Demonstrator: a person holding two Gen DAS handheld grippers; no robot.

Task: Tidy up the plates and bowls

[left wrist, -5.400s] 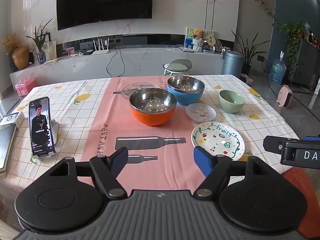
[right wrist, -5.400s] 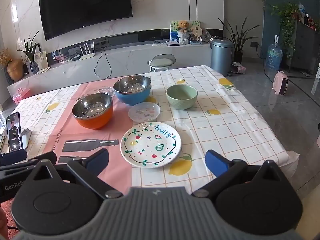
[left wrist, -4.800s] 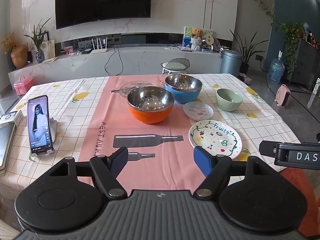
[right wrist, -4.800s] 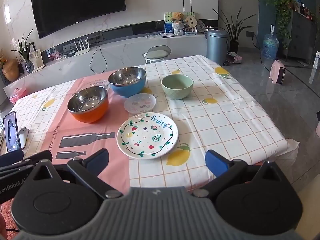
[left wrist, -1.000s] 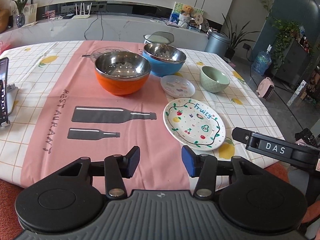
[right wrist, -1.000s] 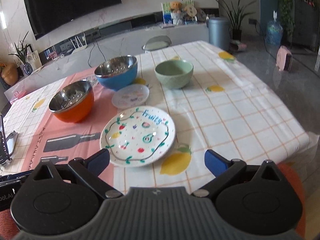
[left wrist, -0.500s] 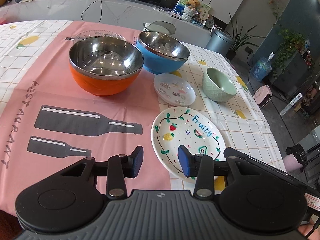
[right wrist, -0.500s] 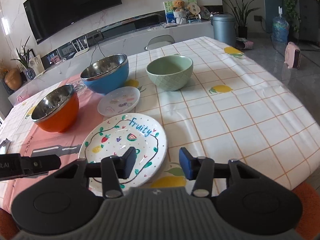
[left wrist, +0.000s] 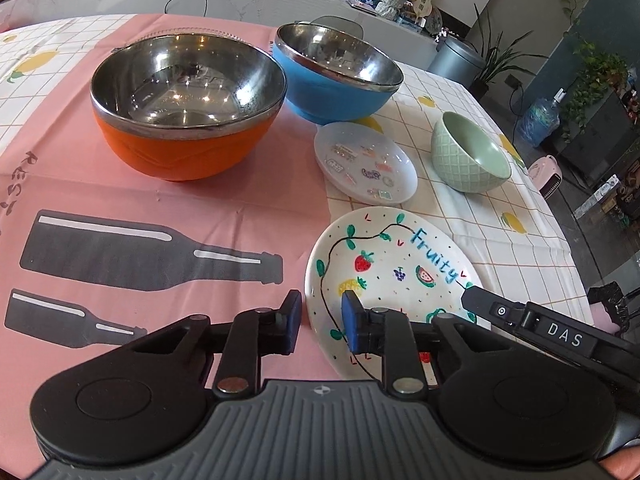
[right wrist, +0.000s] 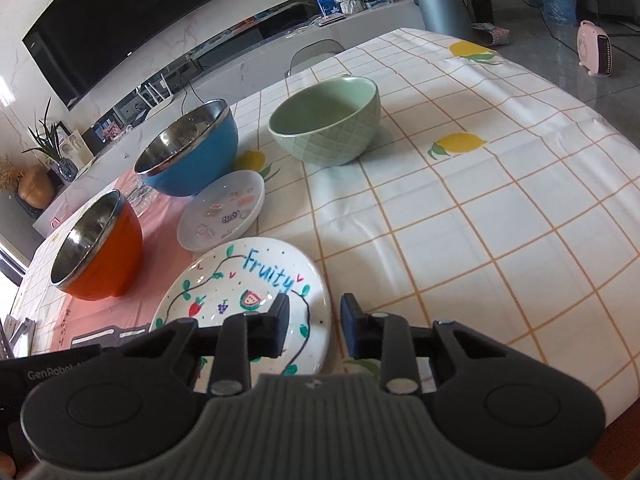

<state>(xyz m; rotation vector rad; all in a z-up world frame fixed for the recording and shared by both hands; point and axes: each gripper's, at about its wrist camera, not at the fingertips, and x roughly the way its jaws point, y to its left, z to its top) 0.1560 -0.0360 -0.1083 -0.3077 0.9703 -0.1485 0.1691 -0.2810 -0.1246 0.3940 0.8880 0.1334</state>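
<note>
Left to right along the worktop (right wrist: pixel 500 200): orange bowl (left wrist: pixel 188 108), blue bowl (left wrist: pixel 336 76), small plate (left wrist: pixel 366 168), green bowl (left wrist: pixel 470 152).

"Fruity" plate (left wrist: pixel 392 276) lies by the near edge. Left gripper (left wrist: pixel 320 320) and right gripper (right wrist: pixel 314 326) bracket its opposite rims, jaws part-open, gripping nothing (likely a two-sided lift, since flat plates offer only rims).

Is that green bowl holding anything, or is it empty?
Empty. The green bowl stands upright on the tablecloth, and its smooth inside shows bare down to the bottom.
</note>
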